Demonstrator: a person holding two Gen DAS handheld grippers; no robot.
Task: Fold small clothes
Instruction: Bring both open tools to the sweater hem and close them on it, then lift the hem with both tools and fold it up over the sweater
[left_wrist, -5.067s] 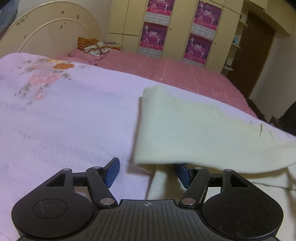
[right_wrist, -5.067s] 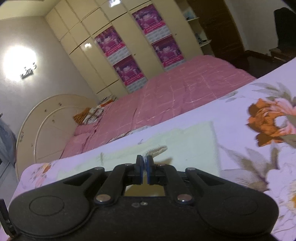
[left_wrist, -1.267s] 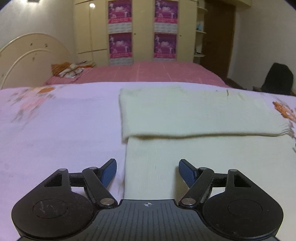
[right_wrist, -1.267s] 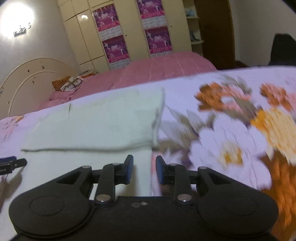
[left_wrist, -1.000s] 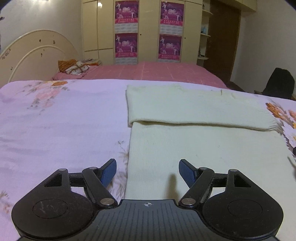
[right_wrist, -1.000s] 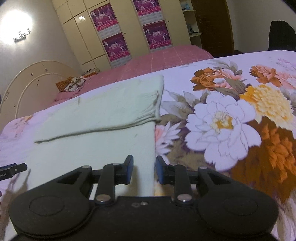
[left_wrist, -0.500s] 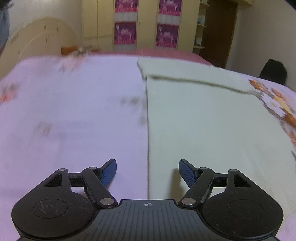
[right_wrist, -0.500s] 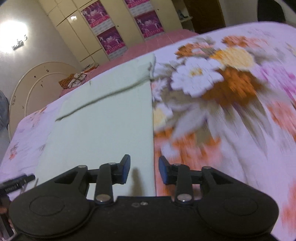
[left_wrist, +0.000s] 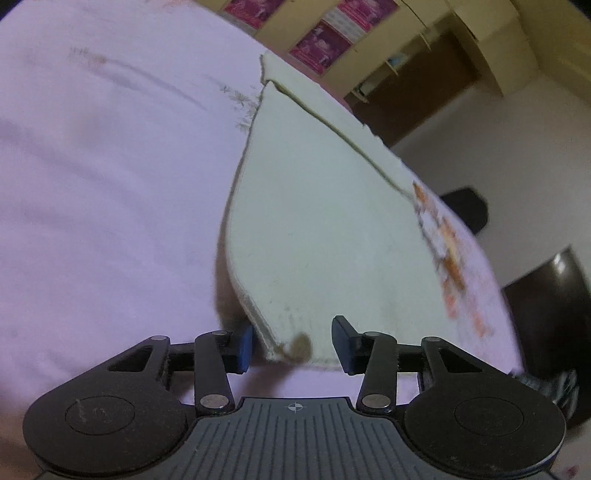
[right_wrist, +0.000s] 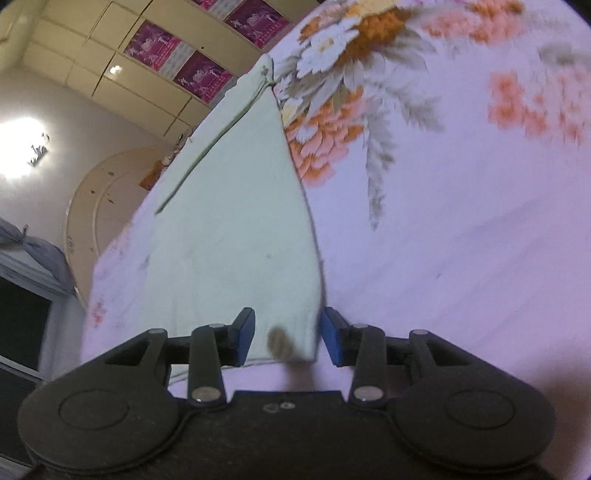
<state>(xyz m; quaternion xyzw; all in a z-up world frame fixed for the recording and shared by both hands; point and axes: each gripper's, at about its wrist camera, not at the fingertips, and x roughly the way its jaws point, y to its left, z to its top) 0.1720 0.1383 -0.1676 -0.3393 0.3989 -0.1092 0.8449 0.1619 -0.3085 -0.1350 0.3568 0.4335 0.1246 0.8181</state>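
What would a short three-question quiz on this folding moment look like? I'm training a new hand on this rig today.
1. True or false: the far end of the cream cloth is already folded over.
2. Which near corner sits between the left tongs: A the cloth's left corner, B its right corner?
3. Fill in: the cloth lies on a lilac ____ bedspread.

Key: 1 true. 2 A; the right tongs straddle the right corner. Both are open, the left having just been closing, the right opening, with cloth between the pads. 3 floral.
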